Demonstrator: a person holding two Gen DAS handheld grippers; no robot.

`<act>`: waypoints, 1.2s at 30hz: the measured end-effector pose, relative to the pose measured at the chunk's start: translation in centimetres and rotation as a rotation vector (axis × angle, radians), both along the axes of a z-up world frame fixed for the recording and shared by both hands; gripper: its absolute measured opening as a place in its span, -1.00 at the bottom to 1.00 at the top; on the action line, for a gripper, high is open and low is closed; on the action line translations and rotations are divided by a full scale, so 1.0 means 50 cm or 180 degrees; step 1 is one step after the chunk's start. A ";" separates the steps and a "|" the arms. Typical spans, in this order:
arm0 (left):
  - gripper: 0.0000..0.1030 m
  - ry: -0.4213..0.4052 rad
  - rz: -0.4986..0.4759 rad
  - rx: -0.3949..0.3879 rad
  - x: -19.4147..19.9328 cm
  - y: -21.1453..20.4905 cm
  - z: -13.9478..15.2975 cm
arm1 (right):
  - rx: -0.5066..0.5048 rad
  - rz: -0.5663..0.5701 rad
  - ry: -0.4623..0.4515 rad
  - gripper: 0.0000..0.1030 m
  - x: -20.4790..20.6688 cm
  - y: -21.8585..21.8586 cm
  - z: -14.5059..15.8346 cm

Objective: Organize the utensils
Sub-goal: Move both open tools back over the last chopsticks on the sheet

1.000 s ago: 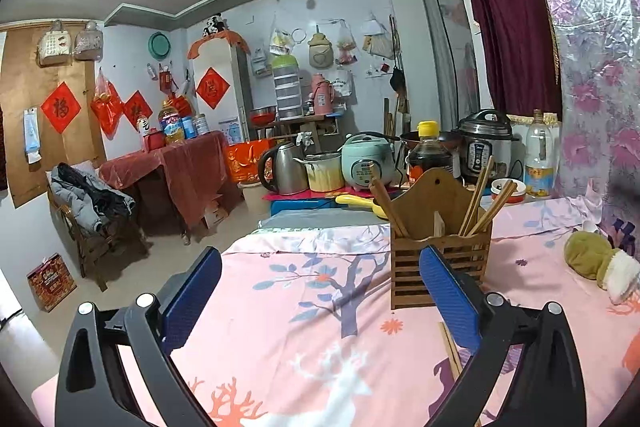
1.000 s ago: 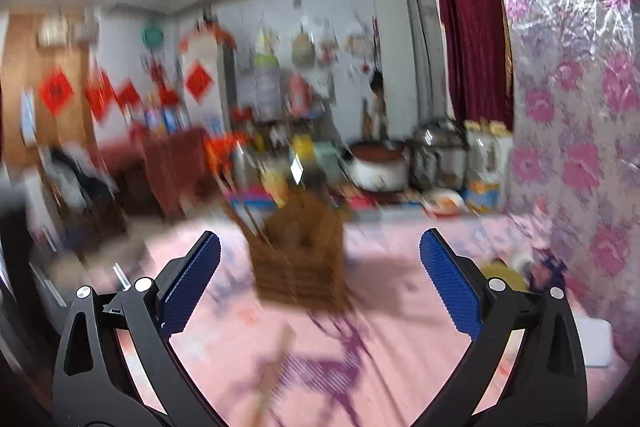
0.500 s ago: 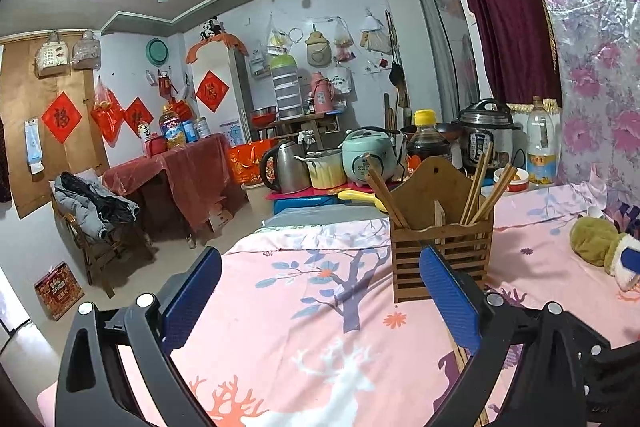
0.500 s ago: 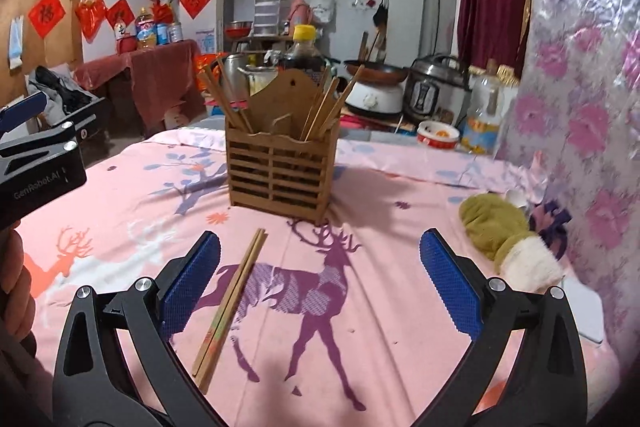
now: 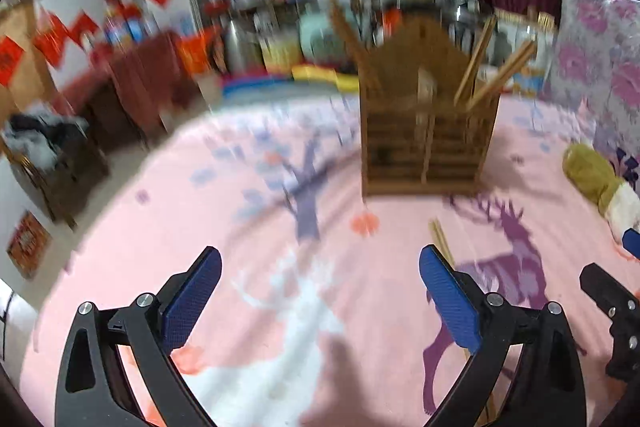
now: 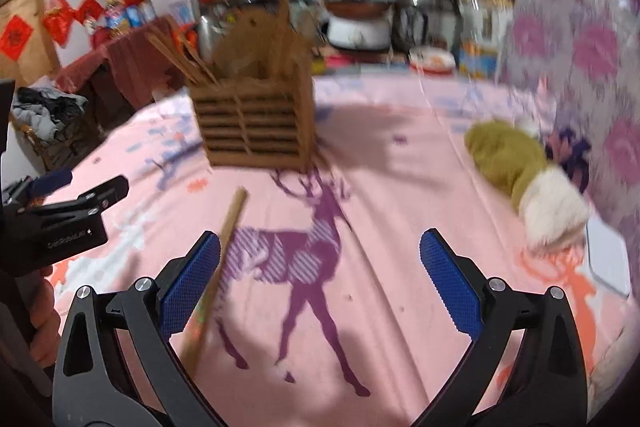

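Looking along the left gripper (image 5: 320, 303), its blue fingers (image 5: 192, 301) are spread wide with nothing between them, above a pink deer-print cloth (image 5: 280, 227) covering the surface. At 12 to 1 o'clock stands a slatted wooden utensil holder (image 5: 428, 147) with chopsticks leaning out of it. A loose pair of chopsticks (image 5: 440, 241) lies on the cloth just beyond the right-hand finger, partly hidden by it. An olive plush toy (image 5: 588, 175) rests at 3 o'clock.

From the right gripper (image 6: 320, 285), fingers (image 6: 450, 285) likewise released and empty, the holder (image 6: 252, 131) sits at 11 o'clock. The chopsticks (image 6: 224, 251) lie at 9 o'clock, running beside the left-hand finger; contact is unclear. The left gripper (image 6: 60, 227) shows at the far left edge, the plush toy (image 6: 516, 163) at 2 o'clock.
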State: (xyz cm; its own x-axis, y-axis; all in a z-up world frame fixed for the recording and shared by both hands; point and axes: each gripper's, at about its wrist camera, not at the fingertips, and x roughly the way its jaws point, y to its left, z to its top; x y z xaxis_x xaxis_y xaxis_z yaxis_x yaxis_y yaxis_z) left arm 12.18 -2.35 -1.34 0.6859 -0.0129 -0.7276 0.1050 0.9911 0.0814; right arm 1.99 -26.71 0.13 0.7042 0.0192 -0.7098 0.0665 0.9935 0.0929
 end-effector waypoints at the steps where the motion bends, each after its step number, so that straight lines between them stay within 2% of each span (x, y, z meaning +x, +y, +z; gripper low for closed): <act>1: 0.89 0.0104 -0.0003 -0.0016 0.010 0.002 -0.014 | 0.0029 -0.0015 0.0054 0.87 0.004 -0.004 -0.008; 8: 0.89 0.0436 -0.0184 -0.0177 0.021 -0.009 -0.060 | 0.0402 -0.0073 0.0322 0.87 0.019 -0.032 -0.035; 12: 0.89 0.0586 -0.0325 -0.0283 0.020 -0.025 -0.076 | 0.0473 -0.0108 0.0410 0.87 0.023 -0.040 -0.042; 18: 0.89 0.0785 -0.0603 -0.0440 0.012 -0.053 -0.093 | 0.0459 -0.0182 0.0479 0.87 0.031 -0.052 -0.049; 25: 0.89 0.0912 -0.0790 -0.0279 0.009 -0.092 -0.126 | 0.0413 -0.0261 0.0625 0.87 0.046 -0.065 -0.073; 30: 0.89 0.1029 -0.0796 -0.0272 0.025 -0.098 -0.147 | 0.0274 -0.0322 0.0789 0.87 0.066 -0.072 -0.104; 36: 0.89 0.1015 -0.0728 -0.0301 0.038 -0.084 -0.149 | 0.0047 -0.0523 0.0848 0.87 0.083 -0.101 -0.124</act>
